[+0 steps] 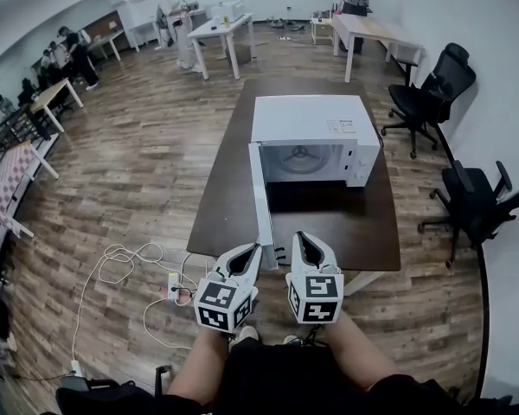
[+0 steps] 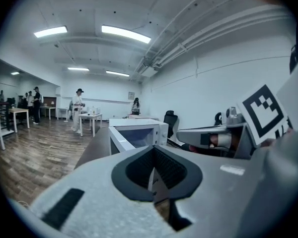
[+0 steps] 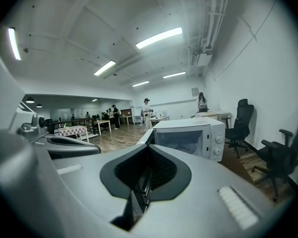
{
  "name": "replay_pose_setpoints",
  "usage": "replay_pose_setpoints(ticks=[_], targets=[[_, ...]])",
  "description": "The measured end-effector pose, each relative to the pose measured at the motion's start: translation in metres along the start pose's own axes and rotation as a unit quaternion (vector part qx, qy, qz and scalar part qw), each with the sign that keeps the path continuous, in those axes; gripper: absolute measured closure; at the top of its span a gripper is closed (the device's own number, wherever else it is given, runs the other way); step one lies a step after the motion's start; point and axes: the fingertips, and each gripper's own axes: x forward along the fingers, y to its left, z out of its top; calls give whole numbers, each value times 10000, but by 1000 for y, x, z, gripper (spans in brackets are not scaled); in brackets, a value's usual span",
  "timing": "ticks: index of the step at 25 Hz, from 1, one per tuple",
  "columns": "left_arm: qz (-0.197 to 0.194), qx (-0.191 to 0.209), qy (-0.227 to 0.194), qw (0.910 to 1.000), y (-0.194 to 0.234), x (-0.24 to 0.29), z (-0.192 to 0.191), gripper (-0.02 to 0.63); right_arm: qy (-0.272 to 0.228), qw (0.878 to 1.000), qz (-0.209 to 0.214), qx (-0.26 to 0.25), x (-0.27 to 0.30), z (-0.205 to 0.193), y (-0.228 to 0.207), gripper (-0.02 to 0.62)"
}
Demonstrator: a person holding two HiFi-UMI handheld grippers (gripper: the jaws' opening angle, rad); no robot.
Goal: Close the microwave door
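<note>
Here, a brown table (image 1: 229, 175) stands on wood floor (image 1: 138, 167), left gripper (image 1: 256, 249) and right gripper (image 1: 302, 237) both pressed together.

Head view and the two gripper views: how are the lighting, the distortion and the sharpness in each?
Head view: strong fisheye bends the edges of the brown table; the white microwave is evenly lit and sharp. Left gripper view: black corners, the ceiling lamps glare, and the left gripper looks soft up close. Right gripper view: black corners too, the microwave sharp, the lamps overexposed.
</note>
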Motion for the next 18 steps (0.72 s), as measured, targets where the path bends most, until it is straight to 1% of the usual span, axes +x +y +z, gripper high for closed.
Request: replay_pose_setpoints(ticks=[3, 5, 6, 9, 11, 15, 18], targets=[[-393, -28, 74, 9992, 9, 3, -7, 590, 14, 9999, -91, 67, 10, 1, 2, 583], [-680, 71, 175, 9975, 13, 2, -14, 530, 30, 9998, -160, 122, 15, 1, 6, 583], [-846, 193, 254, 9959, 14, 2, -18, 511, 41, 9997, -190, 135, 18, 0, 8, 583], [-1298, 611, 542, 9882, 18, 3, -35, 431, 92, 9994, -290, 167, 25, -4, 13, 583], [-1505, 723, 683, 9836, 21, 7, -46, 399, 138, 9990, -386, 176, 29, -8, 13, 583], [-1734, 875, 939, 9765, 28, 16, -65, 397, 216, 9975, -633, 206, 33, -14, 12, 583], [-1918, 995, 1055, 9707, 29, 24, -75, 399, 231, 9959, -843, 209, 32, -15, 10, 583]])
